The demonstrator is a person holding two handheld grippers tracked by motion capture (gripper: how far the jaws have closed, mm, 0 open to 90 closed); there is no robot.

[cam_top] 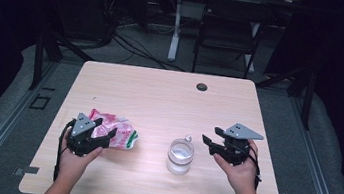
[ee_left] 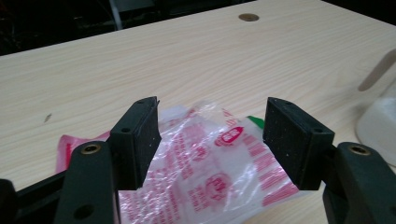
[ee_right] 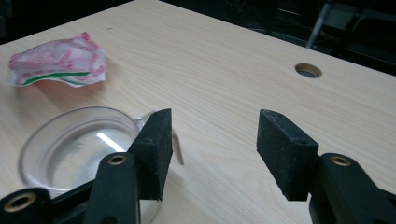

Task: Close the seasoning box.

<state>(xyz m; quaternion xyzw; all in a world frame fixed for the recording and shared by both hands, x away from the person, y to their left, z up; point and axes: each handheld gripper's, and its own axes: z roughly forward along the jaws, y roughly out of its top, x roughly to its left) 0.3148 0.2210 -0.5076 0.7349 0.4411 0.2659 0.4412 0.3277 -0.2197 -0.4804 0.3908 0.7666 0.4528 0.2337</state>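
A pale wood counter (cam_top: 160,95) carries a crumpled clear plastic bag (cam_top: 116,130) with red print and a green stripe, and a clear glass jar (cam_top: 180,156). The bag lies toward the left near edge; the jar stands to its right, apart from it, near the middle of the near half. A round grommet hole (cam_top: 202,87) sits by the far edge.

The left tool (cam_top: 104,136) is held in the person's left hand (cam_top: 74,157), low over the counter at the bag's near-left side. In the left gripper view its jaws stand wide apart with the bag (ee_left: 219,163) lying between and below them; the left tool (ee_left: 212,135) has hold of nothing, and whether the left pad touches the plastic is hard to tell from here. The jar's rim (ee_left: 378,121) shows blurred at the right edge of that view.

The right tool (cam_top: 210,141) is held in the right hand (cam_top: 241,169), just right of the jar, its jaws pointing left toward it. In the right gripper view the right tool (ee_right: 212,149) is wide open and grips nothing; bare counter lies between the pads. The jar (ee_right: 74,144) sits beside and partly behind the left jaw, outside the gap, seen from above with its mouth open. The bag (ee_right: 58,63) lies beyond it, well apart.
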